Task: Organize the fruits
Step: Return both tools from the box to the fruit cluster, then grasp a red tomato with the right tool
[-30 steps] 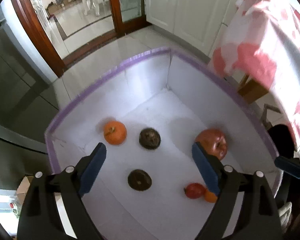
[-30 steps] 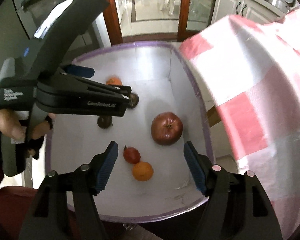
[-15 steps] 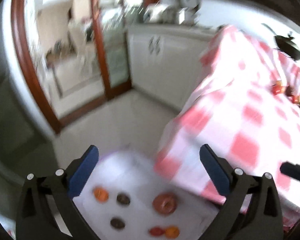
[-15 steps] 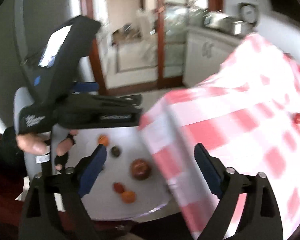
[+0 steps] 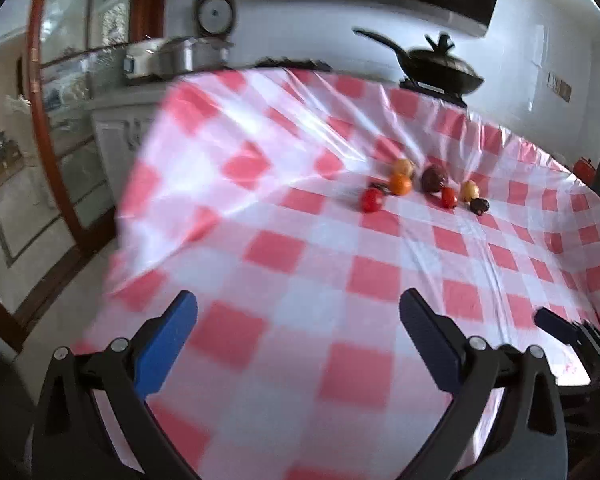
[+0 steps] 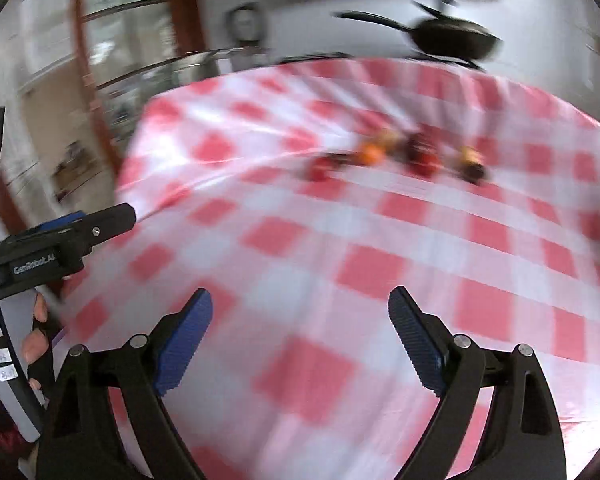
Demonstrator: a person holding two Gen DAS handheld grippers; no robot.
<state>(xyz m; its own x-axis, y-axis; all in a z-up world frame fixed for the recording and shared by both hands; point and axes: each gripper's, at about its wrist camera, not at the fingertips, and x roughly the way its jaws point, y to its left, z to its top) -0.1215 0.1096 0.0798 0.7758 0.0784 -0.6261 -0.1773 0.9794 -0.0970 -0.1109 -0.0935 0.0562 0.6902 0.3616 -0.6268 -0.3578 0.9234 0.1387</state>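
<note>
Bare tablecloth between claws and fruit

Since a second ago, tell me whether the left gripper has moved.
Yes. The left gripper swung up, away from the white box, which is now out of view, to the checked tablecloth.

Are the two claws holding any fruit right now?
No. The left claw and the right claw are both open and empty above the red-and-white checked tablecloth; the small fruits lie farther away.

Left gripper hangs empty, jaws spread wide, over the red-checked tablecloth, a cluster of small fruits well ahead.
</note>
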